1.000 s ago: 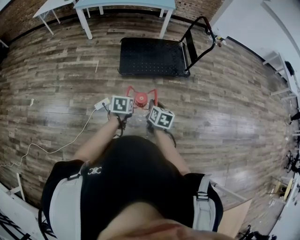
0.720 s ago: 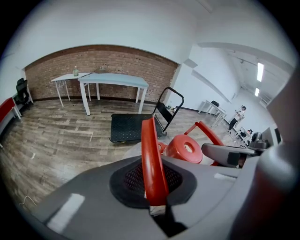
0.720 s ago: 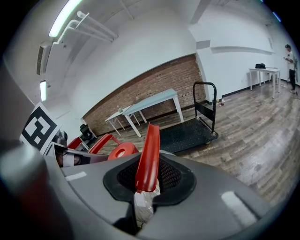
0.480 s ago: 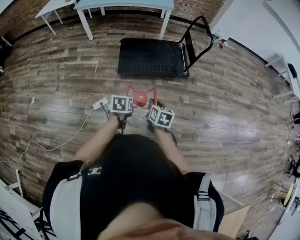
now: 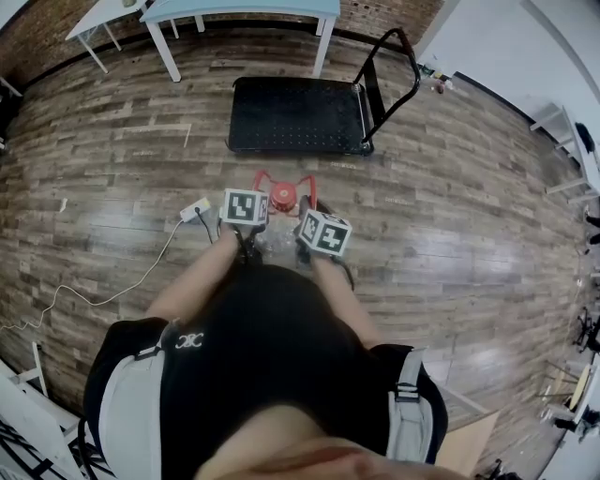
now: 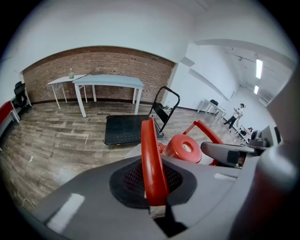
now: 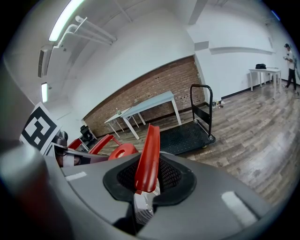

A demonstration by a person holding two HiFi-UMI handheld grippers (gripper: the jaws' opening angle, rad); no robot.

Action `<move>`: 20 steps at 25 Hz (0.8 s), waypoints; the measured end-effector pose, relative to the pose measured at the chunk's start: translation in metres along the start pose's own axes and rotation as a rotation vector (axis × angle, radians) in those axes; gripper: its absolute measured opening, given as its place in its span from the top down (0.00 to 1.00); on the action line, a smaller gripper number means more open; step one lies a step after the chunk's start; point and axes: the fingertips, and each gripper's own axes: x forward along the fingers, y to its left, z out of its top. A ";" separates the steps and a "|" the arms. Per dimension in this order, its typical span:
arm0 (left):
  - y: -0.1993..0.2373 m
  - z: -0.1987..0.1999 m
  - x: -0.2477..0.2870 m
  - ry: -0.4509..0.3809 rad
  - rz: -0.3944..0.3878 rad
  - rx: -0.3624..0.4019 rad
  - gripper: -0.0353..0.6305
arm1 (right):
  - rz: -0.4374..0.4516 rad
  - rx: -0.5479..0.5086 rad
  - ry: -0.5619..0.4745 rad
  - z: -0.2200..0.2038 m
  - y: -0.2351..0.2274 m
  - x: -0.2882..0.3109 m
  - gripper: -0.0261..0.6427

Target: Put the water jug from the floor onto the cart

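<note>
The water jug, a clear body with a red cap [image 5: 282, 197] and two red side handles, hangs between my two grippers just in front of the person. My left gripper [image 5: 248, 214] is shut on the left red handle [image 6: 152, 164]. My right gripper [image 5: 319, 230] is shut on the right red handle [image 7: 147, 159]. The cap [image 6: 184, 147] shows beside each handle in both gripper views. The black flat cart [image 5: 295, 114] with its upright push bar [image 5: 398, 70] stands on the wood floor a short way ahead, with nothing on its deck. Most of the jug's body is hidden under the grippers.
A white power strip [image 5: 195, 208] with a long white cable lies on the floor left of the jug. Light tables [image 5: 244, 9] stand against the brick wall behind the cart. White shelving [image 5: 567, 141] lines the right side. A person [image 6: 236, 115] stands far off.
Both grippers have carried the jug a little closer to the cart, and the cart has slid slightly left in the head view. Both grips on the handles are unchanged.
</note>
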 end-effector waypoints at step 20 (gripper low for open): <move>0.014 0.106 0.078 -0.004 -0.102 0.015 0.93 | -0.083 0.037 -0.008 0.083 -0.026 0.079 0.86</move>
